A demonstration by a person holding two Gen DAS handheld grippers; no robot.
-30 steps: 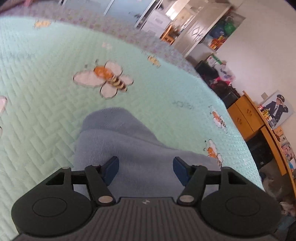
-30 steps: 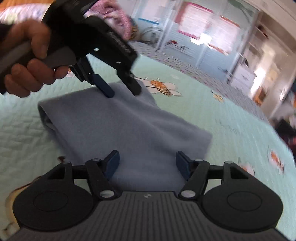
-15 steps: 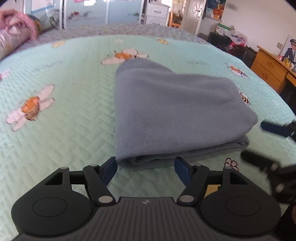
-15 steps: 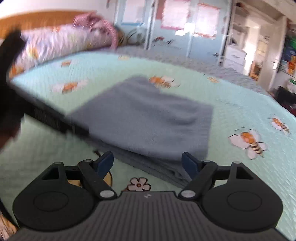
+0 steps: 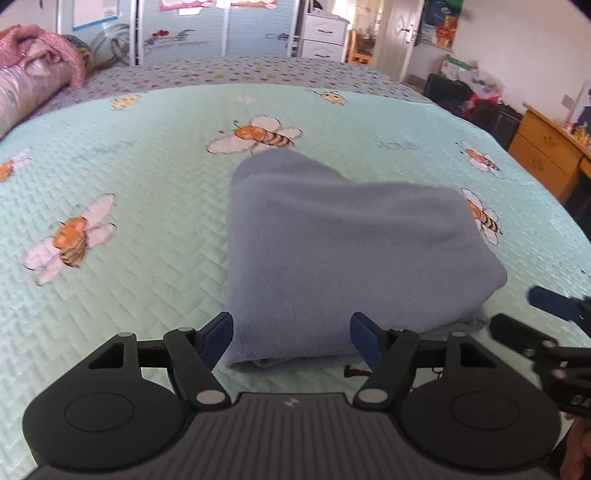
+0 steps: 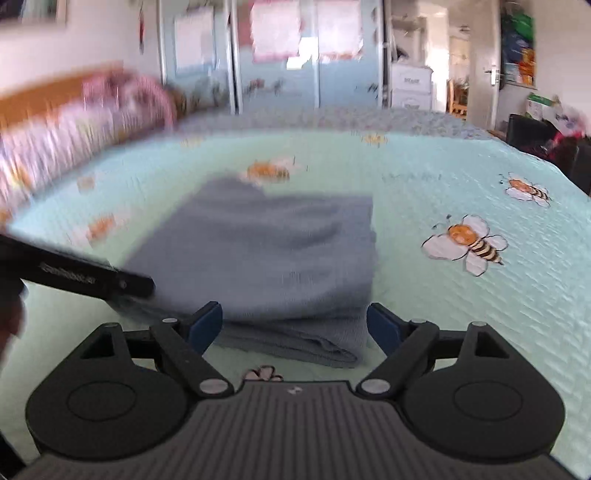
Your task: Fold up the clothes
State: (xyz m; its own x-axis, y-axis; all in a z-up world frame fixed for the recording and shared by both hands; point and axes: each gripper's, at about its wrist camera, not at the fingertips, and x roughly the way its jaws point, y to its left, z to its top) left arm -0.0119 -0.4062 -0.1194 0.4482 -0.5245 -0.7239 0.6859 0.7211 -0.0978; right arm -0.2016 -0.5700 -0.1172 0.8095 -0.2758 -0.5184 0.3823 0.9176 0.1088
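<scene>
1. We see a mint-green quilted bedspread printed with bees, and on it the folded blue-grey garment, lying near the middle of the bed and just beyond our two grippers.
2. Around the bed: a pink blanket roll at the far left, pale blue wardrobe doors along the far wall, a white drawer unit beside an open doorway, a wooden dresser at the right.
3. Nothing lies on the garment. A printed bee touches its far corner and another bee sits at its right edge.
4. Our left gripper hovers at the garment's near-left corner, jaws wide and clear of the cloth, gripping nothing.
5. Our right gripper faces the near folded edge, its jaws opening, with the cloth's edge showing between the pads but not pinched.
6. In the left view the right gripper comes in from the right, just beside the garment's near-right corner; in the right view the left gripper's body crosses the near-left corner as a dark bar.
7. Open bedspread runs on every side of the garment, widest to the left and right.
8. The garment is a soft, fuzzy knit with stacked layers showing along its near edge; the quilt has a herringbone stitch.
</scene>
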